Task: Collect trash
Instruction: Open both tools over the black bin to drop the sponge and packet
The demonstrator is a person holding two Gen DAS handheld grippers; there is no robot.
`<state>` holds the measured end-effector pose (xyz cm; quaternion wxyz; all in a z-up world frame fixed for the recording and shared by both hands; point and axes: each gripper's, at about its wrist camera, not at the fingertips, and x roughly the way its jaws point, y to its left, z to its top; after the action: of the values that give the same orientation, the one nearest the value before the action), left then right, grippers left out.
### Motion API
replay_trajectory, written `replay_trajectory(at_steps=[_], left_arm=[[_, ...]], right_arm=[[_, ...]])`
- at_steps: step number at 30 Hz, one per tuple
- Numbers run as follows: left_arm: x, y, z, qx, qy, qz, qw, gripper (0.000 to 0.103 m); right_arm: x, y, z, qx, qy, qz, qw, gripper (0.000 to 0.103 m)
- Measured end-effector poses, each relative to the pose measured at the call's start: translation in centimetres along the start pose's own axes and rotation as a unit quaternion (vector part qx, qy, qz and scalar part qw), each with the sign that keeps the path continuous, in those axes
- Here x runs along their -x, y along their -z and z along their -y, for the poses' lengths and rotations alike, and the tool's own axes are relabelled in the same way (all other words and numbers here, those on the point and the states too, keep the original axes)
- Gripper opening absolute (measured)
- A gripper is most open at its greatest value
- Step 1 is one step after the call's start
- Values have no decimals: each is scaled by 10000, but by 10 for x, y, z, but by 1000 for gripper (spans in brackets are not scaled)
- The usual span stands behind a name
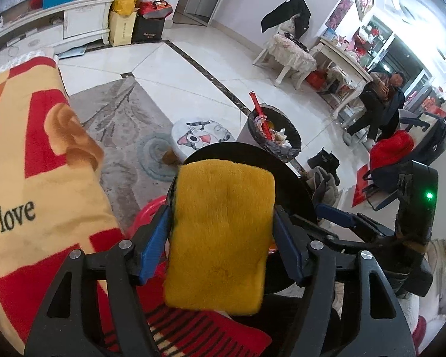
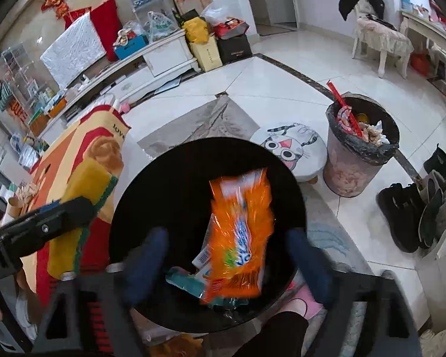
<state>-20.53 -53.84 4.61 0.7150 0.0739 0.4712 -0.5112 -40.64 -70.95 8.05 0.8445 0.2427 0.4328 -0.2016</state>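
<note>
jaws: right gripper [image 2: 226,261] wide open, nothing pinched; left gripper [image 1: 220,238] astride yellow sponge [image 1: 223,232], pads look off it.
trash: orange wrapper [image 2: 240,235] blurred, dropping into black bowl [image 2: 151,184], atop other wrappers.
progress: bowl partly filled; full bin [image 2: 359,154] beyond bowl, past cat stool [image 2: 291,148]. emptying bowl prob left.
pose: both tilted down over bowl.

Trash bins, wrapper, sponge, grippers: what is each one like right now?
Black bin: open, wrappers inside.
Orange wrapper: over black bin, blurred.
Lined trash can: upright, nearly full.
Yellow sponge: between left hand-held gripper fingers.
Right hand-held gripper: open, empty.
</note>
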Motion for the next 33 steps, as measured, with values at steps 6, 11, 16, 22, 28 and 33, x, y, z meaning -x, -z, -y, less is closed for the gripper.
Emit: replay_trajectory(at_steps=[6, 11, 16, 22, 28, 33], left_arm=[[5, 1, -2, 18, 9, 49, 10000, 69], [12, 4, -2, -8, -22, 67, 10000, 69], [23, 8, -5, -15, -159, 164, 9997, 69], [36, 19, -15, -5, -492, 243, 9985, 69], [58, 31, -37, 175, -776, 356, 9962, 69], [82, 41, -60, 343, -1003, 462, 9933, 69]], right_arm=[[4, 1, -1, -2, 10, -15, 10000, 86], [6, 2, -4, 28, -25, -33, 10000, 86], [8, 3, -13, 133, -69, -39, 9999, 86], [9, 6, -30, 264, -127, -34, 9996, 86], [7, 10, -48, 393, -215, -75, 9990, 86], [5, 12, -71, 511, -383, -128, 9979, 86]])
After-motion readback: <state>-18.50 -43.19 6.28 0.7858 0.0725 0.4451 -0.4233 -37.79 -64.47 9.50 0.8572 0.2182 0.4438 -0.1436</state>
